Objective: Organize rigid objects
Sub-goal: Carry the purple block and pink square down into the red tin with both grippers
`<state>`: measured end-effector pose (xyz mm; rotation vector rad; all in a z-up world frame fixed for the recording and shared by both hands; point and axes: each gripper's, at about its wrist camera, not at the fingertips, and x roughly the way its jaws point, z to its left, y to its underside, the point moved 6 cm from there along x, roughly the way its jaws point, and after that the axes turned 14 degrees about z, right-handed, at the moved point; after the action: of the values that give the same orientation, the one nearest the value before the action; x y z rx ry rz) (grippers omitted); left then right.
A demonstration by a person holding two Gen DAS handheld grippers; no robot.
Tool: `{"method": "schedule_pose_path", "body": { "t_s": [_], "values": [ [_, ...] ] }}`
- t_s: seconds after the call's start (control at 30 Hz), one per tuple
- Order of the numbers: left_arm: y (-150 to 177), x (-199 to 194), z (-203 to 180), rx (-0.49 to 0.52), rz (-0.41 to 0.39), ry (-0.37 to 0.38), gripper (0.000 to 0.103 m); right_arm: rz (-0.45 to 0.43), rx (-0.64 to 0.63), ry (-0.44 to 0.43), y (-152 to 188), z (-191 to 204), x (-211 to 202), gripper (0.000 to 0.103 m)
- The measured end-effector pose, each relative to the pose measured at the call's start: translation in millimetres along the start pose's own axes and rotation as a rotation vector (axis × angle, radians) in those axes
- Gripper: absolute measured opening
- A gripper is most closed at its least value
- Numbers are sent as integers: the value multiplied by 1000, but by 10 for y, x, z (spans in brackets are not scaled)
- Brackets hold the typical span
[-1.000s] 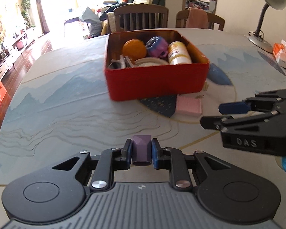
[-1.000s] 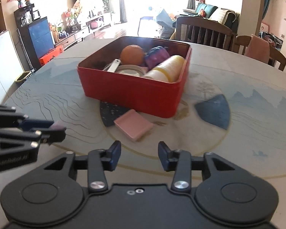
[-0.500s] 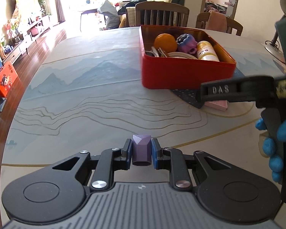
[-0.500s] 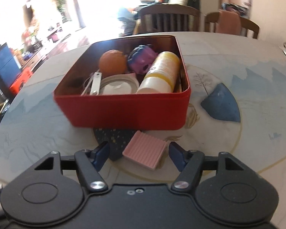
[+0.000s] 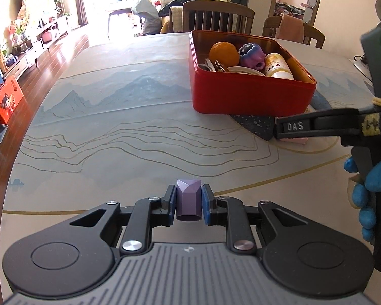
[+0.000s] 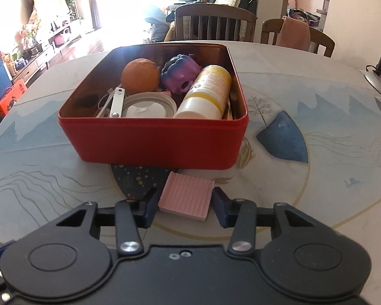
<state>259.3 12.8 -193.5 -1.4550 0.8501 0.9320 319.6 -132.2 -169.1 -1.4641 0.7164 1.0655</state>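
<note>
Right now both grippers are busy with the last loose pieces. The left gripper (image 5: 189, 204) is clamped narrow on a small purple faceted block (image 5: 188, 199), held above the painted table (image 5: 114, 132) well short of the red tin (image 5: 251, 96). The right gripper (image 6: 185, 203) has just been closing around the pink ribbed block (image 6: 186, 195), which lies flat on the table just in front of the tin's near wall; its blue pads (image 6: 219, 200) now sit right at the block's two sides, though whether they press on it yet I cannot tell. The tin already holds an orange (image 6: 140, 76), a purple squishy toy (image 6: 180, 75), a white-and-yellow bottle (image 6: 205, 94), a round white lid (image 6: 147, 106) and a metal clip. So the step in hand is the pickup of the pink block, with the purple one waiting its turn. Next, I judge, the right jaws must pinch firmly, lift the thin slab clear of the tabletop without tipping it, then carry it over the near rim into a free gap.
</note>
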Motion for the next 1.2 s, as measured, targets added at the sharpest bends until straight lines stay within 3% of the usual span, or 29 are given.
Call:
{"method": "schedule_pose_path", "body": {
  "t_s": [0.23,0.53,0.83,1.2],
  "values": [
    [-44,-101,-47,-3,-8,11,20,7,-31,-46,148,-129,-207,43],
    [-232,-441,-248,27,-62,40,20,-46,-91,-119,207,-277,-786,43],
    [-602,-799,-429,34,-136,81,20,-138,-151,-127,-126,-400,-1200,43],
    [-1291,-870,-552,23,-195,74,20,-209,-251,-164,-655,-390,-1247,43]
  ]
}}
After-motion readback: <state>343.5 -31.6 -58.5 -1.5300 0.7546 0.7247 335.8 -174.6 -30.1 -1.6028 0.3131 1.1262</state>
